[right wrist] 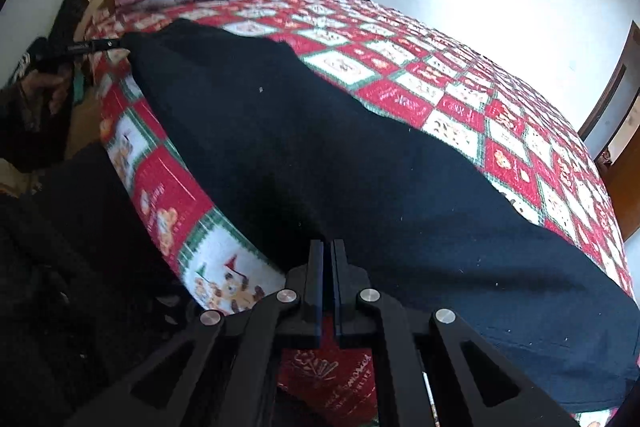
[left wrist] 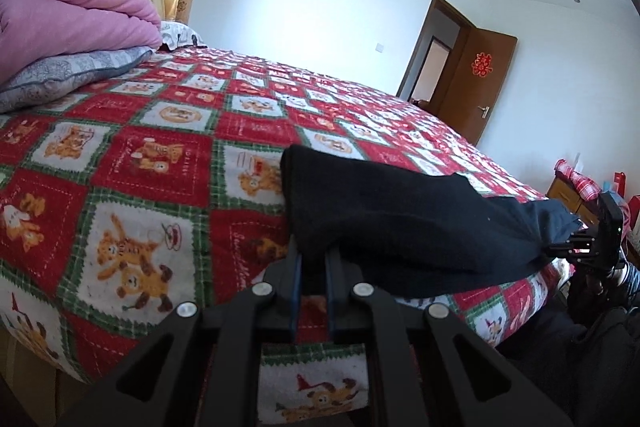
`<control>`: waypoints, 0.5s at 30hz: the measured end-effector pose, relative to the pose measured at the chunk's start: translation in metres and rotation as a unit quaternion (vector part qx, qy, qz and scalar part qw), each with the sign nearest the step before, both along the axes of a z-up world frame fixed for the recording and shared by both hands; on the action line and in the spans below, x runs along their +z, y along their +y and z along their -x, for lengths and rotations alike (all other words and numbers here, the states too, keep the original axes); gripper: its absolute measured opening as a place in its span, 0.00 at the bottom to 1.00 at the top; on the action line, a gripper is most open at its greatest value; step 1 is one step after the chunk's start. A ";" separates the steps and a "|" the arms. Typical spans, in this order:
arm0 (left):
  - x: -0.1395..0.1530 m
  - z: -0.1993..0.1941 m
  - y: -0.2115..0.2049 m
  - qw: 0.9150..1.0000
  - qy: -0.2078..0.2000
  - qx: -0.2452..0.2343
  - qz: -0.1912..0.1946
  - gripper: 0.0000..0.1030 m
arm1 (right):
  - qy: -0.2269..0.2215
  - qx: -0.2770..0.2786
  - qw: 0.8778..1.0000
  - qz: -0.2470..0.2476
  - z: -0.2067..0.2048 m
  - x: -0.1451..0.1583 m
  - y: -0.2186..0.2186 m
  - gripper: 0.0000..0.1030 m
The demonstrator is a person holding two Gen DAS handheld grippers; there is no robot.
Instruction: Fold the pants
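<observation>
At the bottom centre of the left wrist view, the left gripper (left wrist: pixel 313 259) is clenching its jaws on the near edge of the black pants (left wrist: pixel 400 219); at the bottom centre of the right wrist view, the right gripper (right wrist: pixel 329 247) is likewise pinching the black cloth with its jaws drawn tight. The pants are lying spread across the middle of both frames on the red, white and green checked bed cover (left wrist: pixel 132 155). Pink folded bedding (left wrist: pixel 72 3) is sitting at the upper left, with a brown door (left wrist: pixel 480 83) standing open at the right.

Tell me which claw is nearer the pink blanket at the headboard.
Left. The left claw grips the pants at the end toward the pink blanket; the right claw holds the far end, the pants' length away.
</observation>
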State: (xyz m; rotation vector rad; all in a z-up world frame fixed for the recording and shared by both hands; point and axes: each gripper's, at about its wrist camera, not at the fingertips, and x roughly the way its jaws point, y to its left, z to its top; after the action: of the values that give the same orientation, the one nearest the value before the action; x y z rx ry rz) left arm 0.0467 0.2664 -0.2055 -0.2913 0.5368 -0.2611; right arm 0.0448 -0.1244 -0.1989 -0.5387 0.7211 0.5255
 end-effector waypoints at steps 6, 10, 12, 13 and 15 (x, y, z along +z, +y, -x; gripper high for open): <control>-0.015 0.000 0.003 1.000 0.017 0.002 -0.003 0.10 | 0.023 -0.001 0.999 0.031 -0.003 -0.023 0.006 0.03; -0.016 0.001 0.004 1.000 0.018 0.000 -0.001 0.10 | 0.025 -0.001 0.999 0.032 -0.003 -0.024 0.006 0.03; -0.014 0.002 0.000 1.000 0.019 -0.004 -0.011 0.10 | 0.026 -0.002 0.999 0.037 -0.005 -0.028 0.005 0.03; -0.013 0.001 -0.001 1.000 0.017 -0.006 -0.017 0.10 | 0.022 -0.002 0.999 0.040 -0.004 -0.028 0.005 0.03; -0.009 0.001 -0.006 0.999 0.012 -0.013 -0.030 0.10 | 0.011 -0.002 0.999 0.051 -0.002 -0.022 0.005 0.03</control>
State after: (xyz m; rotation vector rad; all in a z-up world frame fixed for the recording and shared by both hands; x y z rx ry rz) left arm 0.0453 0.2604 -0.2144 -0.2298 0.5717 -0.2663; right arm 0.0472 -0.1194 -0.2213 -0.6271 0.7722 0.4940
